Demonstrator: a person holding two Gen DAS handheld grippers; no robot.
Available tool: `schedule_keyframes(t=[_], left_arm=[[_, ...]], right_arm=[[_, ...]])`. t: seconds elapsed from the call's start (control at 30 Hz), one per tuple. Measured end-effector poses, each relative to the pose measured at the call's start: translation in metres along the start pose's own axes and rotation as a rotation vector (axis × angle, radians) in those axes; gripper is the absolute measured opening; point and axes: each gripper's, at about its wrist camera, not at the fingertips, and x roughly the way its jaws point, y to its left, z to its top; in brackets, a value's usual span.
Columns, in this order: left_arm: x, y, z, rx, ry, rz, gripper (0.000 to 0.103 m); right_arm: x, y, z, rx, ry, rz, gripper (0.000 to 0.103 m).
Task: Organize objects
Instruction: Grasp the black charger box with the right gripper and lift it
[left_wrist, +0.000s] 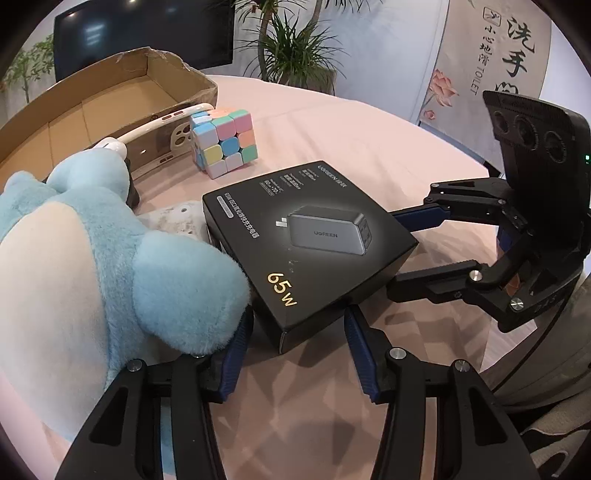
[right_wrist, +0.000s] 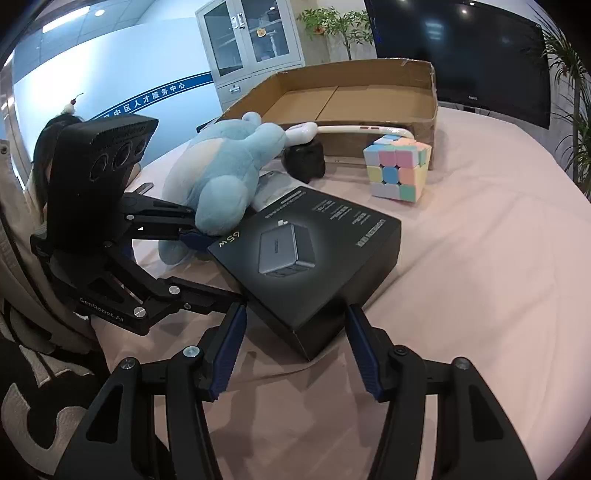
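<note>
- Between both claws lies the black charger box (left_wrist: 310, 247), flat on the pink tablecloth (left_wrist: 369, 140); the left gripper (left_wrist: 299, 332) and right gripper (right_wrist: 295, 325) each straddle a corner, jaws wide, apparently to share the lift.
- Left of the left claw, the blue plush (left_wrist: 110, 251) crowds one finger.
- Beyond the claws wait the pastel cube (left_wrist: 223, 142) and open cardboard box (right_wrist: 354, 96), likely the destination.

The blue plush (left_wrist: 110, 258) hides the left claw's (left_wrist: 299, 343) finger and a white object beneath.
</note>
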Motion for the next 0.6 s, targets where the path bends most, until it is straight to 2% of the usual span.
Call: schedule_keyframes(t=[0.23,0.6], left_arm=[[0.002,-0.001,0.005,0.019,0.008,0.009,0.049],[0.015,-0.004,0.015,0.062,0.013,0.047,0.049]], right_arm=[[0.014,0.007,0.004,-0.027,0.058,-0.078,0.053],[0.026,0.008,0.007,-0.002,0.123,-0.161,0.043]])
